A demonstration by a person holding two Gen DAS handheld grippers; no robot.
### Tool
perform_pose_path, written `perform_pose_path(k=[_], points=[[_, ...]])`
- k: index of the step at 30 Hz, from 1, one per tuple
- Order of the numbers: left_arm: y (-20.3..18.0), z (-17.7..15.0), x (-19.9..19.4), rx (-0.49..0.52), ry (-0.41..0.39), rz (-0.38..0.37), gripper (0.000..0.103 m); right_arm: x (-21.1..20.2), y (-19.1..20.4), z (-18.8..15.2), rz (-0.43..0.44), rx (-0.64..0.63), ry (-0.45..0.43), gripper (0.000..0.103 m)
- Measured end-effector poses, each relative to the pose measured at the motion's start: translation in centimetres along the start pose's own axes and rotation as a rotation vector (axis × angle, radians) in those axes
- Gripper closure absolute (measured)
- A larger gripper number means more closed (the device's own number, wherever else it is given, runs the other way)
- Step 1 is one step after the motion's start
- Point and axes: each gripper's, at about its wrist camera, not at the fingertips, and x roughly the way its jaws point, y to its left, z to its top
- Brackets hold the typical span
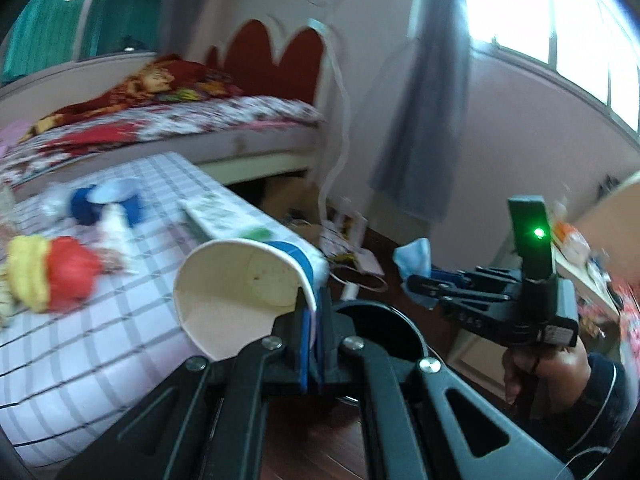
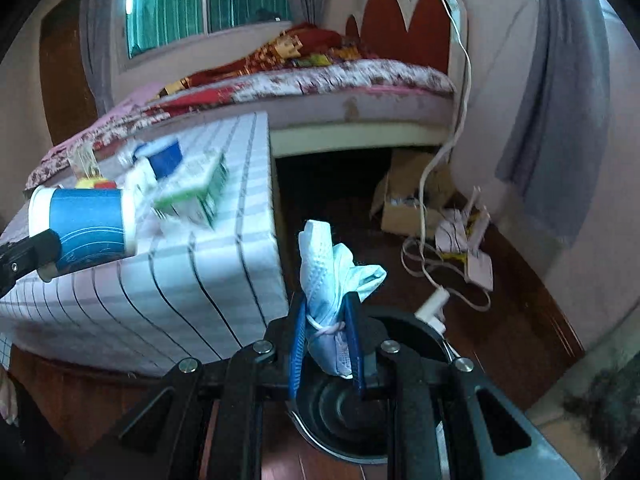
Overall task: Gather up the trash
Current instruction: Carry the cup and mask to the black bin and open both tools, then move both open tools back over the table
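In the left wrist view my left gripper (image 1: 314,312) is shut on the rim of a paper cup (image 1: 240,292), white inside with a blue band, its mouth tipped toward the camera. In the right wrist view my right gripper (image 2: 326,316) is shut on a crumpled light blue face mask (image 2: 334,268). A black round bin (image 1: 384,320) (image 2: 348,412) lies just below and beyond both sets of fingers. The right gripper (image 1: 416,284) with the mask (image 1: 414,254) shows at the right of the left view. The cup (image 2: 86,224) and left gripper (image 2: 50,256) show at the right view's left edge.
A table with a checked cloth (image 1: 80,340) (image 2: 180,280) stands left of the bin, bearing a blue and white cup (image 1: 116,196), a green and white carton (image 1: 212,216) and a yellow and red wrapper (image 1: 52,276). Behind is a bed (image 2: 360,92). A white cable (image 2: 432,272), a cardboard box (image 2: 404,200) and papers litter the floor.
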Motion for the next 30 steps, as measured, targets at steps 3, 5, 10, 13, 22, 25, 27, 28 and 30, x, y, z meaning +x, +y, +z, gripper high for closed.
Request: perform_pose_path(k=[3,5,10,13,22,25,27,28,30], points=[[-2.4,-0.6,1.9,0.033,0.046,-0.045,0.100,0.4,-2.1,-1.3,-0.005,0.024,0.025,0.082],[-3.6,-1.2,3.5,0.053,0.087,-0.074,0.100,1.0,-3.6,-2.4,-0.005,0.046,0.050,0.082],[-5.0,-2.4,6.9,0.060,0.168,-0.113,0.100,2.9,-5.9,-4.3,0.014,0.084,0.108,0.082],[-5.5,-3.0,9.0,0.050,0.217,-0.148,0.100,4.3,-6.5,-4.7,0.012,0.071,0.143,0.082],[-5.8,-4.3,13.6,0.024,0.319,-0.207,0.100,8.8,-7.8,-6.9,0.029,0.095,0.254,0.081],[-5.2,-4.6,14.2,-0.039,0.333,-0.216,0.048,10.4,-8.9,-7.5,-0.047,0.132,0.304,0.041],[-4.6,-4.6,14.0,-0.051,0.310,-0.141,0.005,10.9,-9.9,-7.8,-0.070,0.172,0.326,0.002],[-4.4,-4.7,13.7,-0.055,0.297,-0.112,0.005,10.9,-10.4,-8.0,-0.103,0.183,0.333,0.002],[-3.7,-4.8,13.1,-0.067,0.286,-0.063,0.005,10.6,-11.1,-7.9,-0.128,0.200,0.330,0.002]])
